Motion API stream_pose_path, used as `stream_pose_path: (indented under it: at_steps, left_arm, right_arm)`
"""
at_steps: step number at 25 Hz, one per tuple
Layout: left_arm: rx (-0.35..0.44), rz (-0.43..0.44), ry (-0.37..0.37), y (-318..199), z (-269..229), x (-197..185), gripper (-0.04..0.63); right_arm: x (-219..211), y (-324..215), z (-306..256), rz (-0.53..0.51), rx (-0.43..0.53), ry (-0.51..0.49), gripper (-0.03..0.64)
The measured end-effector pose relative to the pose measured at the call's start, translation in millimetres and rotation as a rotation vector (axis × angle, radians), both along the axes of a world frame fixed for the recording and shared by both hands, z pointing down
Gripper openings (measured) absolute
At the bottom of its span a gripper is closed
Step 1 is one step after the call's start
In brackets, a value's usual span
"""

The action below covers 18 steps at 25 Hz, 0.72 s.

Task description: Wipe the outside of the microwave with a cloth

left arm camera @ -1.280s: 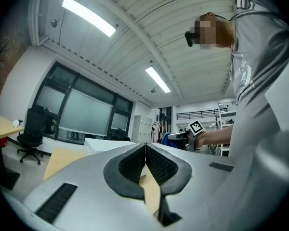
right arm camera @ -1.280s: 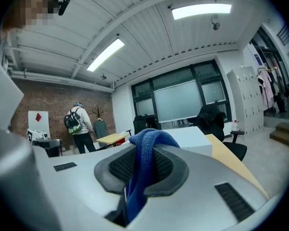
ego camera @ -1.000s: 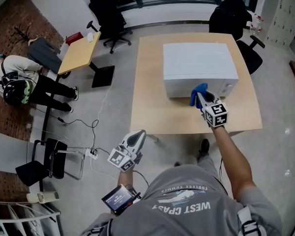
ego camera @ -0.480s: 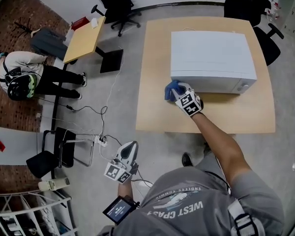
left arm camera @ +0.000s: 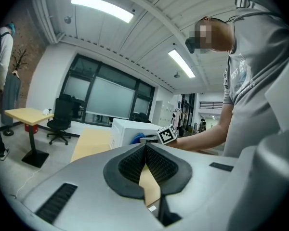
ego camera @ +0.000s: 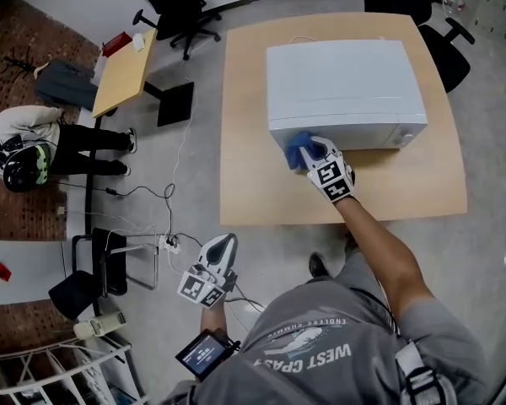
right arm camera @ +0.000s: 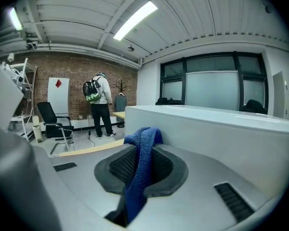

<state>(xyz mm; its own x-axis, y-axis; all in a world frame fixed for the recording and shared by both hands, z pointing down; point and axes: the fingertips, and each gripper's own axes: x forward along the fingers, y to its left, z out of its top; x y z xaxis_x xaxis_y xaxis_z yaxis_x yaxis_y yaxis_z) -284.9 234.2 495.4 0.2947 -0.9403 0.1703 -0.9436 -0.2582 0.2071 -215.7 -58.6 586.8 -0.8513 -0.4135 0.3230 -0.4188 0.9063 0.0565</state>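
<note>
A white microwave [ego camera: 346, 91] stands on the light wooden table [ego camera: 244, 184]. My right gripper [ego camera: 314, 152] is shut on a blue cloth [ego camera: 298, 148] and holds it against the lower left corner of the microwave's front. In the right gripper view the blue cloth [right arm camera: 140, 167] hangs pinched between the pads, right before the microwave [right arm camera: 221, 134]. My left gripper [ego camera: 223, 245] is shut with nothing in it, held low over the floor in front of the table. In the left gripper view its pads meet, with the microwave [left arm camera: 130, 131] and the cloth [left arm camera: 137, 139] far ahead.
Black office chairs [ego camera: 173, 11] stand beyond the table. A small yellow desk [ego camera: 122, 74] is at the left, and a person with a backpack [ego camera: 34, 146] stands near it. Cables and a power strip [ego camera: 164, 243] lie on the floor. A black chair [ego camera: 88, 268] is close at my left.
My right gripper carried the cloth leftward along the microwave's front, then back in against its lower left corner. The left gripper dropped lower beside my body.
</note>
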Motion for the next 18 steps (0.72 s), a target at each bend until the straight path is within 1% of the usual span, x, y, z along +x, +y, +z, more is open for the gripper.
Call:
stream_pose_path:
  at_steps: [12,18]
  left_arm:
    - [-0.024,0.12,-0.013,-49,4,50,0.023]
    - [-0.036,0.172,-0.018,-71,6,75,0.023]
  right_arm:
    - [113,-47,4,0.158,-0.012,-0.017,0.048]
    - [187,-73,12,0.283,-0.031,-0.024,0.048]
